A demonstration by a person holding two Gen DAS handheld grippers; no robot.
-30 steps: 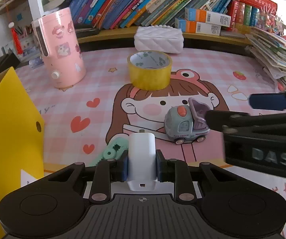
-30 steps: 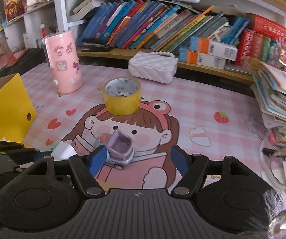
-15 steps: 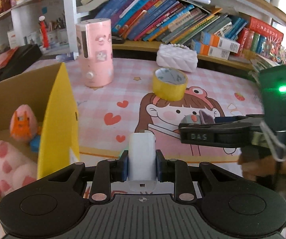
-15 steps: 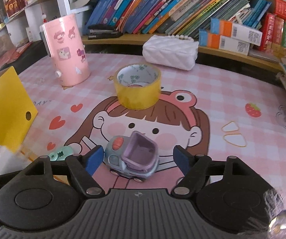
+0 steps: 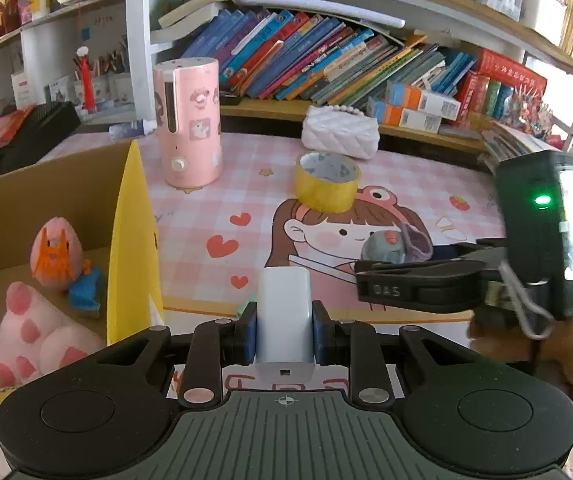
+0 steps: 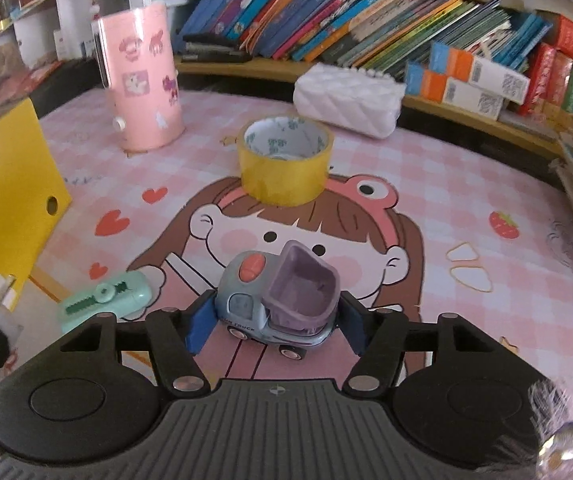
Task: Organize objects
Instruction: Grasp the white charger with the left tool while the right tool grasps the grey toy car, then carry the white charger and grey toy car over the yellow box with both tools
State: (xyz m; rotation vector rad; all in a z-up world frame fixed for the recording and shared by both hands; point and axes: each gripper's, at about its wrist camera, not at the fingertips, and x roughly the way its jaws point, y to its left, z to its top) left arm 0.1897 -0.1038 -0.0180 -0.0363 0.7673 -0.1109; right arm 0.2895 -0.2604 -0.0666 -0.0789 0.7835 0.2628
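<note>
White charger [image 5: 284, 312] in left tool [image 5: 284, 330], perhaps above mat.

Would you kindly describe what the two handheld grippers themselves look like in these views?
Both are black plastic. The left gripper has blue pads, round black discs either side of a ribbed grey plate with a crosshair mark, and silver screws. The right gripper matches; from the left view its side reads "DAS", and its black housing shows a green light.

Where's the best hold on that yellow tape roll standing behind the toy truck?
Pinch the yellow tape roll across its outer wall, coming from above and the near side. It lies flat with its open core facing up, so the curved sides are free and nothing crowds it.
</note>
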